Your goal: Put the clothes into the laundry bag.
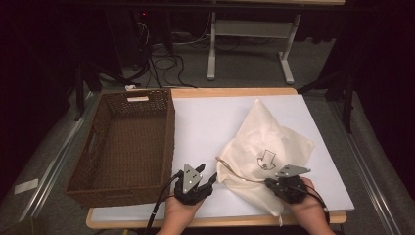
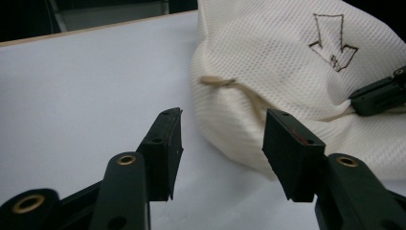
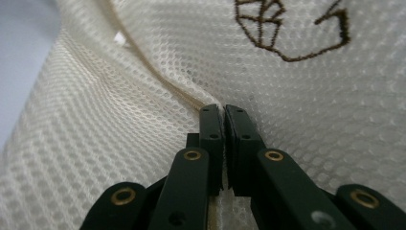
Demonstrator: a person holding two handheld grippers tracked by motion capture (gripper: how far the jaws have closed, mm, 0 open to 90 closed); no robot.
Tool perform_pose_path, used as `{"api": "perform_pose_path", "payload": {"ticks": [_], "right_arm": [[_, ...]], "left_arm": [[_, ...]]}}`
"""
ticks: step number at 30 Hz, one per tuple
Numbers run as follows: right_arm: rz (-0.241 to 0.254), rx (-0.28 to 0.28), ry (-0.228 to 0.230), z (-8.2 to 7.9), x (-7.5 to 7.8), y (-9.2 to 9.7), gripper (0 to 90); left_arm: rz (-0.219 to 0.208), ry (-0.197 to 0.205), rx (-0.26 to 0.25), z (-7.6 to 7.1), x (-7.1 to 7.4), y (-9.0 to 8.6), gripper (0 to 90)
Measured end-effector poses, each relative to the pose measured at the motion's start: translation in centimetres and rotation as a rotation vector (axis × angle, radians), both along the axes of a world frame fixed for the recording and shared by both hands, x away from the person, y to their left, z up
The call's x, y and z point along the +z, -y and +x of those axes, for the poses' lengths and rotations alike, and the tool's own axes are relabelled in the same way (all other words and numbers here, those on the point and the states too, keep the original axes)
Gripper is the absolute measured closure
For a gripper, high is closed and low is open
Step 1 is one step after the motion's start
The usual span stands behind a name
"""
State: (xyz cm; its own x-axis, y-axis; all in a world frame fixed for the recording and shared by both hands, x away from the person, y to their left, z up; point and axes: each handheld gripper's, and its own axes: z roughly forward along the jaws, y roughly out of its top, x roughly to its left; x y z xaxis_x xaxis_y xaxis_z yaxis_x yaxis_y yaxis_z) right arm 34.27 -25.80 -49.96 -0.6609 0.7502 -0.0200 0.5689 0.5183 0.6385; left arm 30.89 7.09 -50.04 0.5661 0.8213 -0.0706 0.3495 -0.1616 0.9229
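Mesh laundry bag, cream with a brown arrow mark, lies crumpled on the right half of the white tabletop, its pointed corner aimed at the far edge and its near hem close to the person's side. From where I stand the right gripper has its jaws pinched together on the bag's zipper seam at the near hem. The left gripper sits just to the left of the bag, jaws about half apart with nothing between them, pointing at the bag's bulging left edge where a tan zipper pull sticks out. The wicker basket stands further left, beyond the left gripper, so I'd judge the bag must travel leftward past that hand.
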Motion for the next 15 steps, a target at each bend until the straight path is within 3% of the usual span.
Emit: {"api": "perform_pose_path", "payload": {"ticks": [4,8,10,15], "right_arm": [[0.048,-0.038,-0.007,0.0,0.0,1.6,86.9],[0.071,-0.006,0.006,-0.5,0.0,0.8,85.8],[0.079,0.006,0.007,-0.6,0.0,0.4,85.1],[0.089,0.037,0.006,-1.0,-0.2,-0.2,84.0]], "left_arm": [[-0.029,-0.003,-0.012,0.3,0.1,0.3,47.7],[-0.034,0.002,-0.032,1.0,-0.2,1.2,44.5],[-0.004,0.010,-0.040,1.7,-0.4,1.7,43.6],[0.005,-0.018,-0.063,3.4,-0.8,2.9,42.8]]}}
